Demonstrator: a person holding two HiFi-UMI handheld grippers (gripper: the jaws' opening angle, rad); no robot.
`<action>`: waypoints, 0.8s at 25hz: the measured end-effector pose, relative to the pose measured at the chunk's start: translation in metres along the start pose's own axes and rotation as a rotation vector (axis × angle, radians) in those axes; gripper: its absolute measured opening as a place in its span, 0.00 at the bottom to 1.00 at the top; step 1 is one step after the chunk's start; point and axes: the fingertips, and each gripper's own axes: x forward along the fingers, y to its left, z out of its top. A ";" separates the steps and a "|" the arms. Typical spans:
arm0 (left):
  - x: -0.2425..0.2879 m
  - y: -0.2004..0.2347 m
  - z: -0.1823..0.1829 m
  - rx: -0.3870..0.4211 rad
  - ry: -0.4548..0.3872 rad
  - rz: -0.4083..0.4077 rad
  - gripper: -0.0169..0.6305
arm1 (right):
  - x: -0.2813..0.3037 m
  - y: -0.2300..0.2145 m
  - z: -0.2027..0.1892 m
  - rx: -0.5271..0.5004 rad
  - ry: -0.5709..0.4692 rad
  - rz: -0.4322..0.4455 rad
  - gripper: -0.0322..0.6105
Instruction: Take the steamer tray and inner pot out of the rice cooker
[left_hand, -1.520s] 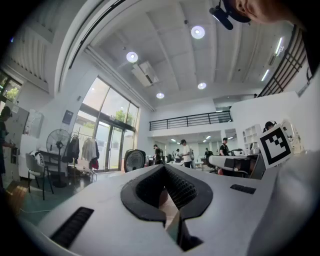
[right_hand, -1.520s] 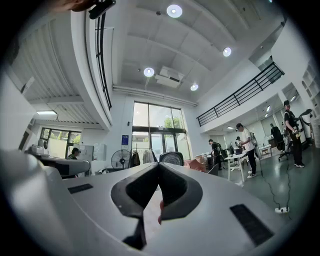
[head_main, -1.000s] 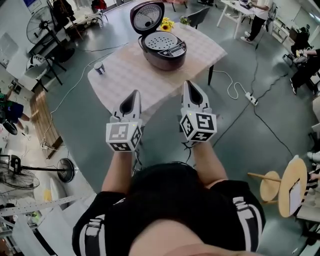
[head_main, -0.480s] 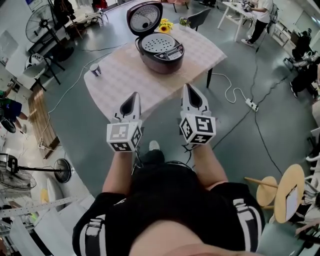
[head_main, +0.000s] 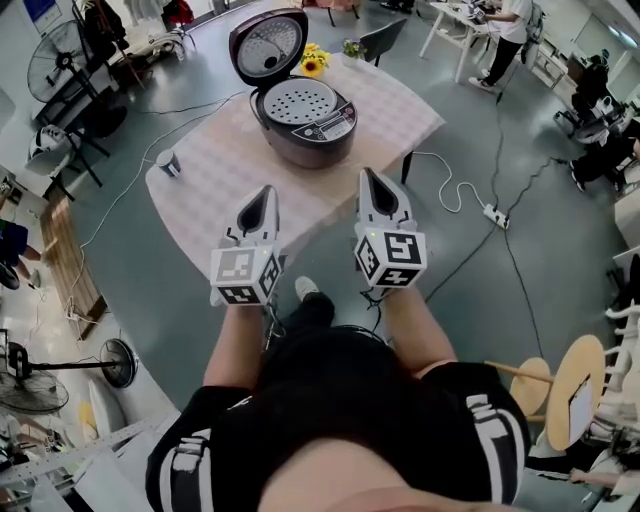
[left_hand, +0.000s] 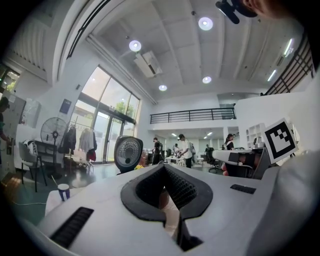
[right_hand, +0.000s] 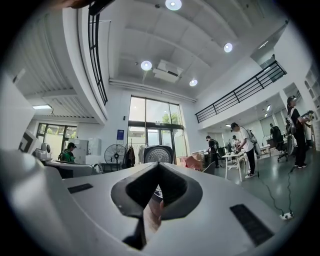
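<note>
A dark rice cooker stands on the checked table with its lid raised. A perforated steamer tray lies in its top; the inner pot beneath is hidden. My left gripper and right gripper are both shut and hold nothing, side by side at the table's near edge, short of the cooker. In the left gripper view the lid rises beyond my shut left gripper. In the right gripper view the lid shows just over my shut right gripper.
A small cup stands at the table's left side, and yellow flowers lie behind the cooker. A white cable with a power strip runs over the floor on the right. Fans, chairs, other tables and people stand around the room.
The table and cooker have come nearer and lower in the head view as I walk up. Both grippers' tips now overlap the table's near edge. Both stay shut.
</note>
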 end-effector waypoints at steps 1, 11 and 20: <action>0.012 0.005 0.001 0.004 -0.002 -0.003 0.03 | 0.012 -0.005 0.000 -0.002 -0.001 -0.002 0.05; 0.135 0.070 0.001 -0.007 0.005 -0.007 0.03 | 0.141 -0.048 -0.010 -0.001 0.003 -0.018 0.05; 0.228 0.147 0.020 -0.027 0.004 0.018 0.03 | 0.267 -0.057 0.006 -0.027 0.006 0.015 0.05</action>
